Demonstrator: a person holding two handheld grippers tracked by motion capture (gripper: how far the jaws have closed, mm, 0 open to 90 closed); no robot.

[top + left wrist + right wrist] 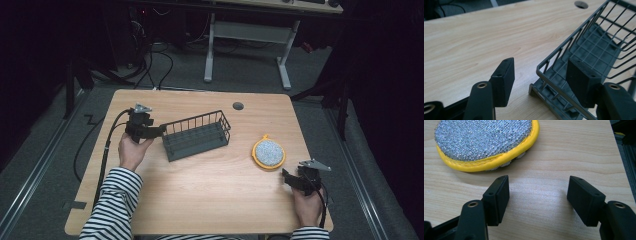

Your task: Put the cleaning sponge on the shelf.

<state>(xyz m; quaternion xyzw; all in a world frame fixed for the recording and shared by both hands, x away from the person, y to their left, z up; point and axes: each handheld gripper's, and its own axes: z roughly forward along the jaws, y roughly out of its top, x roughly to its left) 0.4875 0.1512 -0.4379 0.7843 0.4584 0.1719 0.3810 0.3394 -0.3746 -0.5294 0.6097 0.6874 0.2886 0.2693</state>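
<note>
A person in striped sleeves works two handheld grippers over a light wooden worktop (200, 180). The left gripper (161, 130) straddles the near end wall of a dark wire basket (197, 135), its jaws spread wide: in the left gripper view one jaw stands inside the basket (599, 47) and the other outside over bare wood, the rim running between them without visible contact. The basket sits left of centre, angled on the worktop, and its gridded floor shows nothing lying in it. The right gripper (286, 176) rests low near the front right corner, jaws wide apart and holding nothing, with a round scrubbing pad (268, 153), silvery mesh rimmed in yellow, just beyond its tips; in the right gripper view the pad (486, 142) lies flat ahead and to the left, clear of both jaws. Pad and basket sit apart, with open wood between them and across the front half. A round cable hole (238, 106) marks the far edge.
</note>
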